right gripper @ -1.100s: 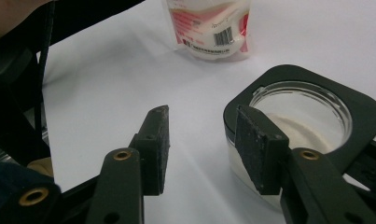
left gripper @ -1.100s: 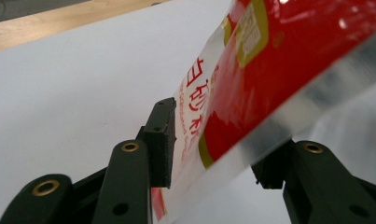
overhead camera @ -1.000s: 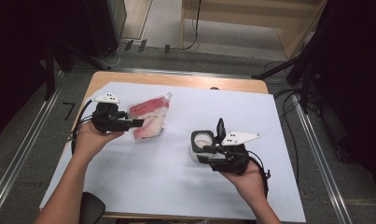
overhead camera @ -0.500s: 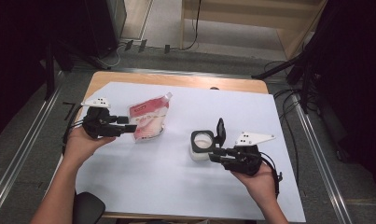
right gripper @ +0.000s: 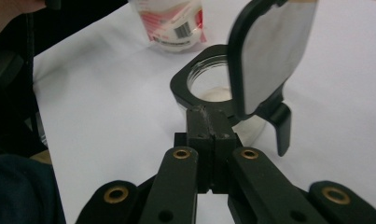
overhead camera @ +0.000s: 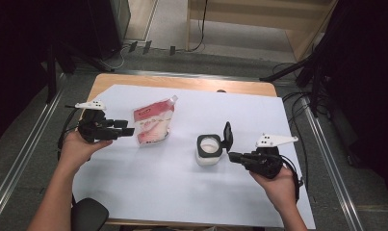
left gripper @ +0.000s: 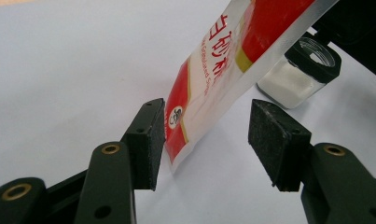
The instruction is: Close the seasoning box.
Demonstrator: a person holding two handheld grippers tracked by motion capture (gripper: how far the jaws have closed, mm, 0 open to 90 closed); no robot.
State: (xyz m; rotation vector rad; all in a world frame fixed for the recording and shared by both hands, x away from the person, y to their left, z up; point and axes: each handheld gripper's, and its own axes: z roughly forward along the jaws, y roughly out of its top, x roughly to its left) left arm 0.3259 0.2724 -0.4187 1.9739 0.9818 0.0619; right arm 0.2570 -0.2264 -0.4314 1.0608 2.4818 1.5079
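Glossy red-and-white pouch (overhead camera: pixel 153 126) lies flat on the white tabletop (overhead camera: pixel 182 192), left of the square glass jar (overhead camera: pixel 208 150) with its black lid raised. Left hand-held gripper (overhead camera: pixel 127 131) has just been opening, pouch corner between its jaws, unpressed. Right hand-held gripper (overhead camera: pixel 232 156) is closed empty beside the jar.

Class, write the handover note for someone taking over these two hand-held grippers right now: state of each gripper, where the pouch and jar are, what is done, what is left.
Left gripper: jaws open, the corner of the red-and-white pouch between the pads; they have just been opening, and no grip shows.
Right gripper: jaws have just closed, pads together with nothing between them, tips at the black rim of the jar.
Things: pouch lies on the white sheet; jar stands beside it, part-filled with white powder.
Done: the jar's flip lid stands open.
Left, probably: grip the pouch, lift it and pour into the jar.
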